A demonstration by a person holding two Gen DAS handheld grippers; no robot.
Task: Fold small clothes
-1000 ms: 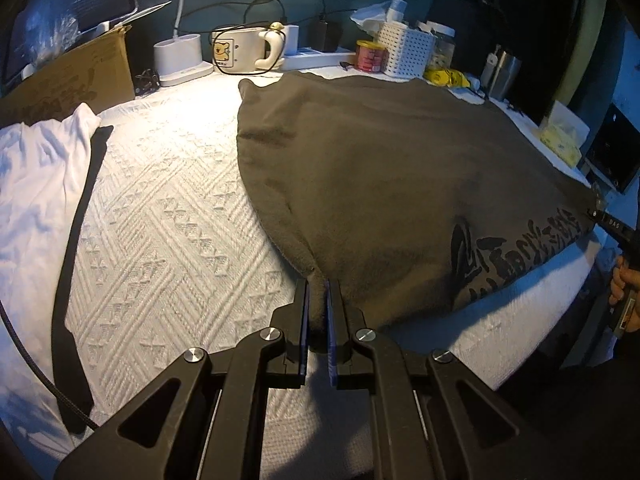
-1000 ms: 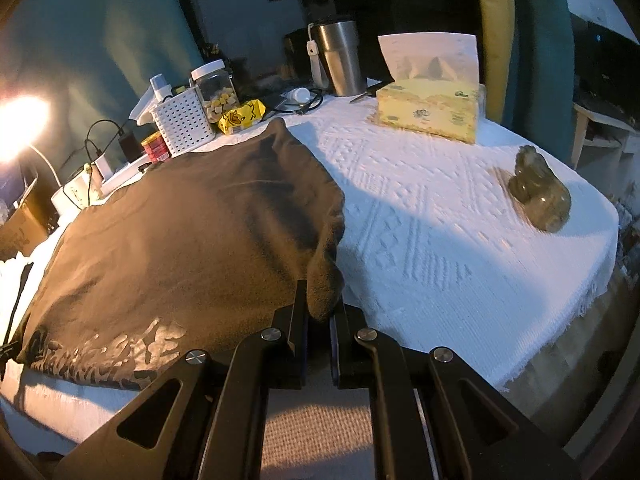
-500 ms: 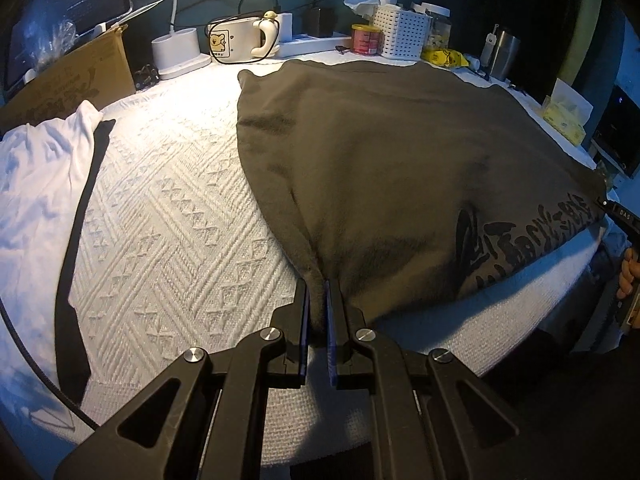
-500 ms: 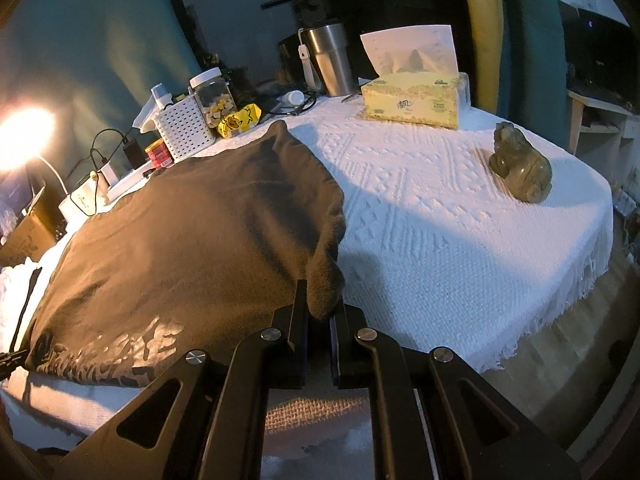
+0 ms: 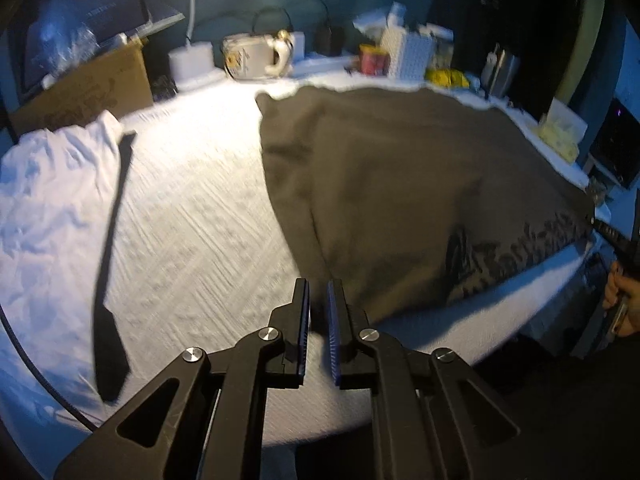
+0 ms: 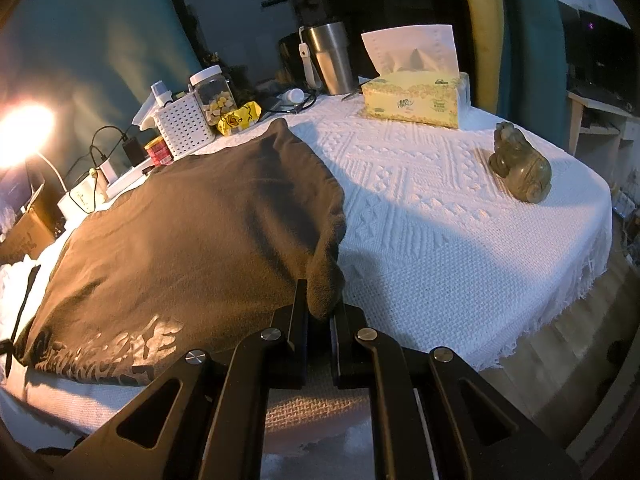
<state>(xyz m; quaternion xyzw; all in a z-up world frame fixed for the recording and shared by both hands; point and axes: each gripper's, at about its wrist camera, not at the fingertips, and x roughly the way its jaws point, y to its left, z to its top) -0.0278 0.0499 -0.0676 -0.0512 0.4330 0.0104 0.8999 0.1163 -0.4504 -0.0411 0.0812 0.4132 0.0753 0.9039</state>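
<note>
Garment: our dark olive-brown printed T-shirt lies spread on the white woven tablecloth.
Left gripper: its jaws are opening; the corner we pinched a second ago has slipped free.
Right gripper: still clamped narrow on the shirt's other corner.
Meaning: one corner laid, we judge.
Beyond shirt: yellow tissue box.

A lived-in home room, round table under a white woven cloth, tissue box and snack jar at its far edge, lit lamp beyond
</note>
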